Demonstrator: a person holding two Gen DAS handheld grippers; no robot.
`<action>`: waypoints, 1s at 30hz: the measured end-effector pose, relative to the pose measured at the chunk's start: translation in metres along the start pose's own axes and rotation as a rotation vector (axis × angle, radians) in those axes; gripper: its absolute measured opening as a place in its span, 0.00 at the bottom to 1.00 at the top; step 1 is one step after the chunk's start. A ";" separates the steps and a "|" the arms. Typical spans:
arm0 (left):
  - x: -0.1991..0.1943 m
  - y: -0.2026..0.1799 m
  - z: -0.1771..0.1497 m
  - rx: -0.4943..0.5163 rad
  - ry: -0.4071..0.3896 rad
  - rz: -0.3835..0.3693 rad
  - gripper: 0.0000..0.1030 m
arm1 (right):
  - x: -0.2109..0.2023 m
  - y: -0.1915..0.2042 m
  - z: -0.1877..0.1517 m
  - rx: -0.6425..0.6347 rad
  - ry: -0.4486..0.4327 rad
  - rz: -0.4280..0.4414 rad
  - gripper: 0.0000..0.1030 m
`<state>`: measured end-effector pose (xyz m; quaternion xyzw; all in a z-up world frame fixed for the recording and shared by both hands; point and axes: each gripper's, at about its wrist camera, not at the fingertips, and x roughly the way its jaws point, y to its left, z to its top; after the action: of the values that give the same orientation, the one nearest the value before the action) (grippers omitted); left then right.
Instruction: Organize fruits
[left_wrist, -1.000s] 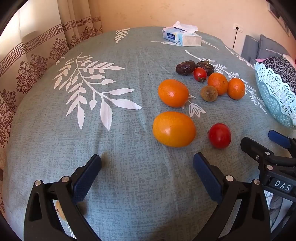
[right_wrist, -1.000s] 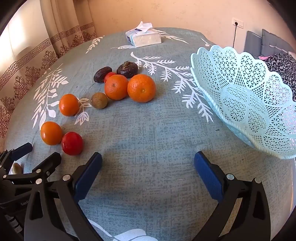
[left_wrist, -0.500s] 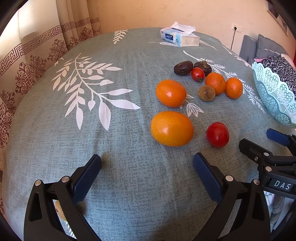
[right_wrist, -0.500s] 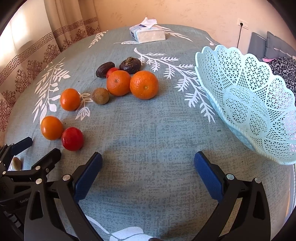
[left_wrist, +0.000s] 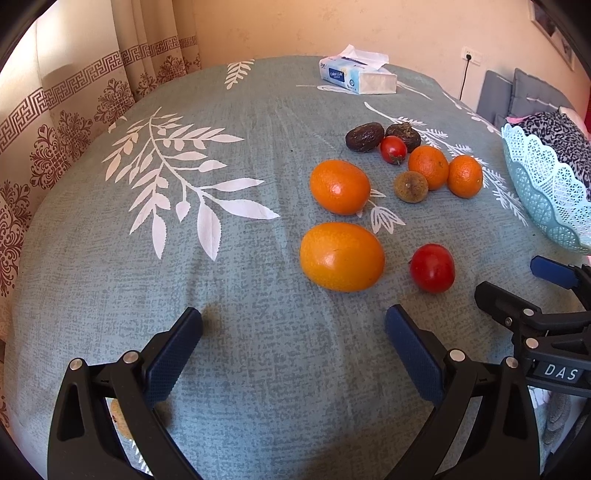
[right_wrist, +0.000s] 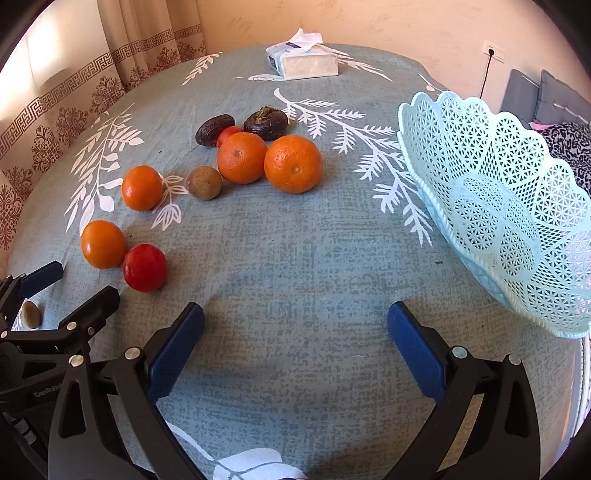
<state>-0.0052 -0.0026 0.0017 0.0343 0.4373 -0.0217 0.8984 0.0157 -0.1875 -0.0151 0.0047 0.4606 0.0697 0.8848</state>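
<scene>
Fruit lies loose on the teal tablecloth. Nearest my left gripper is a large orange with a red tomato to its right; the gripper is open and empty, short of both. Beyond lie another orange, a brown kiwi, two mandarins, a small tomato and two dark fruits. My right gripper is open and empty over bare cloth. The light blue lattice basket stands empty to its right; the red tomato sits to its left.
A tissue box sits at the table's far edge. Patterned curtains hang along the left. A grey cushioned seat with a leopard-print cloth stands behind the basket. The right gripper's fingers show at the left wrist view's right edge.
Both grippers have drifted slightly; the fruit sits a little higher and to the left in the left wrist view. Both stay open and no fruit has moved.
</scene>
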 end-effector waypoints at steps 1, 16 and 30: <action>-0.002 0.001 0.000 0.001 -0.006 -0.015 0.95 | 0.000 0.000 0.000 0.000 0.000 0.001 0.98; -0.049 0.030 -0.013 0.026 -0.116 0.002 0.95 | -0.004 -0.003 -0.003 -0.028 -0.019 0.039 0.98; -0.061 0.090 -0.047 -0.063 -0.052 0.099 0.87 | -0.011 0.002 -0.004 -0.051 -0.052 0.051 0.98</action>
<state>-0.0735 0.0917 0.0244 0.0270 0.4119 0.0354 0.9101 0.0062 -0.1875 -0.0081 -0.0044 0.4354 0.1039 0.8942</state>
